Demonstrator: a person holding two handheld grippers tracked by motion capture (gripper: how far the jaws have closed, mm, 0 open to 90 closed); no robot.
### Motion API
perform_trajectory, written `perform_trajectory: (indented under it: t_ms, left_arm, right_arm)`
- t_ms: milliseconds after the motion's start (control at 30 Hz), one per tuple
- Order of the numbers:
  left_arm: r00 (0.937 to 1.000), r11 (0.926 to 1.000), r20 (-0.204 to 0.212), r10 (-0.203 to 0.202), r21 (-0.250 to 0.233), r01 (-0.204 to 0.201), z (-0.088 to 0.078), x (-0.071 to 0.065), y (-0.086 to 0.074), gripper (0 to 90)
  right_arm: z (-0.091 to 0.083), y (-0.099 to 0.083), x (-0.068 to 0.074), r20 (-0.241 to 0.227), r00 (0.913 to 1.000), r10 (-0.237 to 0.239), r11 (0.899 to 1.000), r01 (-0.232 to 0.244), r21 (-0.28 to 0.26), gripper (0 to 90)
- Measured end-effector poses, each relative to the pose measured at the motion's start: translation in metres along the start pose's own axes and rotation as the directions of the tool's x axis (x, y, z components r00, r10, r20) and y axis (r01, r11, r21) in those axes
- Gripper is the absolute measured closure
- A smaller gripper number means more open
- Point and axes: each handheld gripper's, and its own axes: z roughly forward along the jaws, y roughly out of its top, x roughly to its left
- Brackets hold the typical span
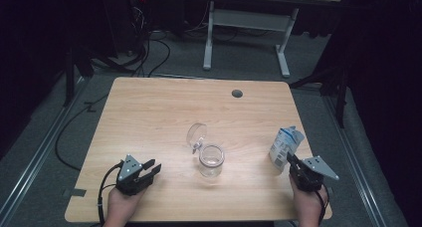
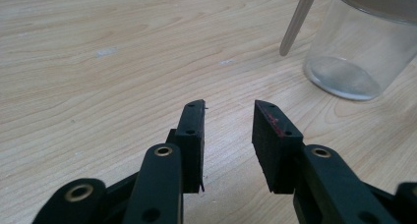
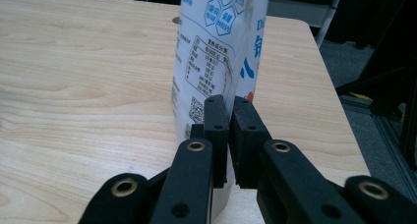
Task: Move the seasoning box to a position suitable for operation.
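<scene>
Right fingers (image 3: 220, 123) pinched on pouch (image 3: 216, 52) edge, left fingers (image 2: 193, 135) half open, empty

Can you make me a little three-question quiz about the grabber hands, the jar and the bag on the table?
1. True or false: the right gripper has its jaws pinched on an edge of the white and blue printed pouch.
2. Which is it? The glass jar has its hinged lid (a) flipped open, (b) clamped shut, (c) lying apart on the wooden table.
3. What is between the jaws of the left gripper?

Key
1. True. The jaws are nearly together with the pouch's thin edge between them.
2. (a). The lid stands up behind the jar's mouth.
3. Nothing. The jaws stand apart over bare table, left of the jar.
</scene>
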Motion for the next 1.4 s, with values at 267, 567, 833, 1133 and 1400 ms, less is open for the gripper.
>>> perform_trajectory:
  t_ms: [267, 567, 833, 1133, 1400]
  left_arm:
    - [1.0, 1.0, -0.003, -0.001, -0.002, 0.001, -0.001, 0.0, -0.001, 65.6]
    - [0.9998, 0.9999, -0.017, -0.012, -0.004, 0.012, -0.008, 0.003, -0.004, 65.5]
    - [0.9995, 0.9998, -0.023, -0.021, -0.006, 0.021, -0.011, 0.005, -0.007, 65.1]
    - [0.9996, 0.9998, -0.021, -0.019, -0.011, 0.019, -0.012, 0.005, -0.007, 64.7]
    - [0.9999, 0.9998, 0.003, -0.016, -0.012, 0.016, -0.011, 0.002, -0.007, 62.2]
  right_arm:
    - [0.006, 0.002, 0.002, -0.035, 0.9988, 0.035, 0.999, -0.035, -0.001, 58.4]
    - [0.017, 0.008, 0.004, -0.029, 0.9979, 0.057, 0.998, -0.057, 0.007, 55.6]
    - [0.017, 0.008, -0.003, -0.043, 0.9976, 0.055, 0.998, -0.055, -0.003, 72.0]
    - [0.014, 0.007, -0.004, -0.064, 0.9975, 0.03, 0.999, -0.031, -0.02, 87.2]
    - [0.015, 0.007, -0.004, -0.073, 0.9968, 0.031, 0.999, -0.033, -0.02, 90.0]
